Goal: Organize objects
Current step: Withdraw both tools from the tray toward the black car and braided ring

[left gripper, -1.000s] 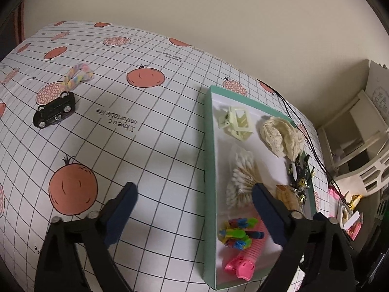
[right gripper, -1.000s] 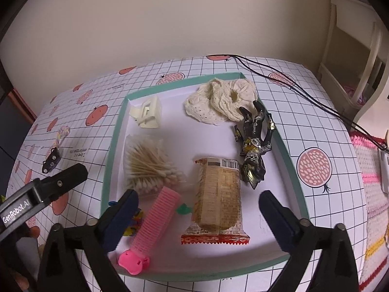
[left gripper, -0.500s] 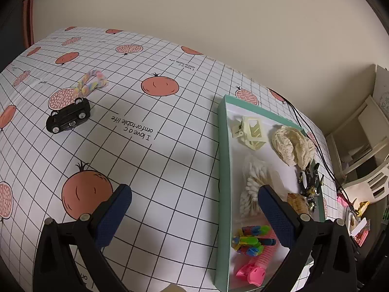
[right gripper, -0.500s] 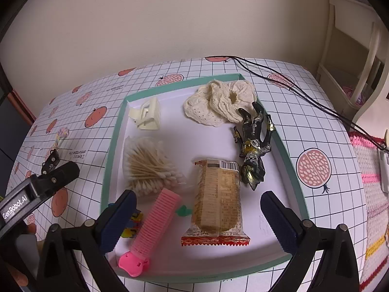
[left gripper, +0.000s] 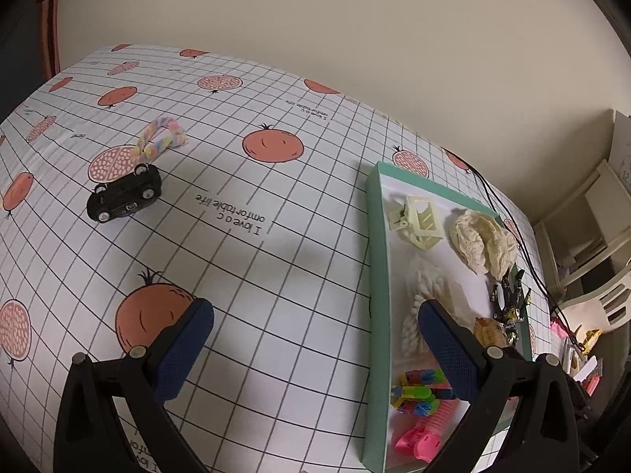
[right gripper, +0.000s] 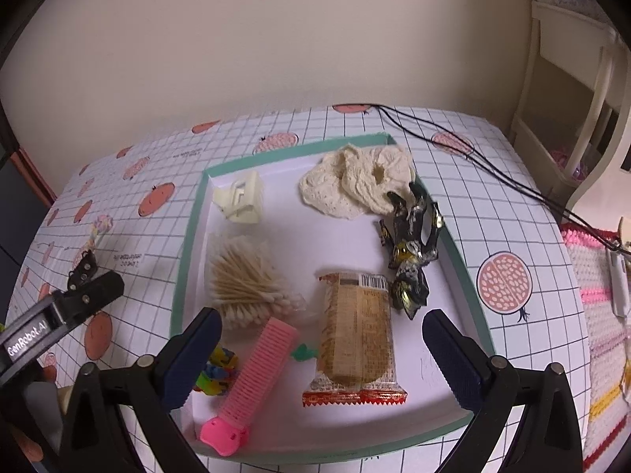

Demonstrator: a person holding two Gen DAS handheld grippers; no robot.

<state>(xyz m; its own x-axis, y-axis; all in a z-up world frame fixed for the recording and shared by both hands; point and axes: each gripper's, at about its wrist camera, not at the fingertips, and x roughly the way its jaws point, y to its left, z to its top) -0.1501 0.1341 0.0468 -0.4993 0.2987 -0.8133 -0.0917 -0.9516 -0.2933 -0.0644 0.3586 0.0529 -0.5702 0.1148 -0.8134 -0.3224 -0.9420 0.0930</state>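
A white tray with a teal rim (right gripper: 461, 252) holds a cracker pack (right gripper: 357, 343), a pink hair curler (right gripper: 256, 374), cotton swabs (right gripper: 244, 280), a cream hair claw (right gripper: 240, 201), a lace scrunchie (right gripper: 355, 185), a black-gold figure (right gripper: 410, 252) and a colourful toy (right gripper: 217, 370). My right gripper (right gripper: 321, 323) hangs open above the tray's near half, holding nothing. My left gripper (left gripper: 313, 315) is open over the tablecloth, left of the tray (left gripper: 372, 256). A black toy car (left gripper: 124, 197) and a pastel braided loop (left gripper: 161, 138) lie far left on the cloth.
A black cable (right gripper: 453, 146) runs across the table's back right corner. White furniture (right gripper: 572, 79) stands beyond the right edge, with a pink knitted mat (right gripper: 599, 295) beside the table. A beige wall closes the far side. The left gripper's body (right gripper: 59, 315) shows at the left.
The left gripper has drawn back and turned left, so the car and loop sit more centrally in its view. The right gripper has barely moved. Both stay open.
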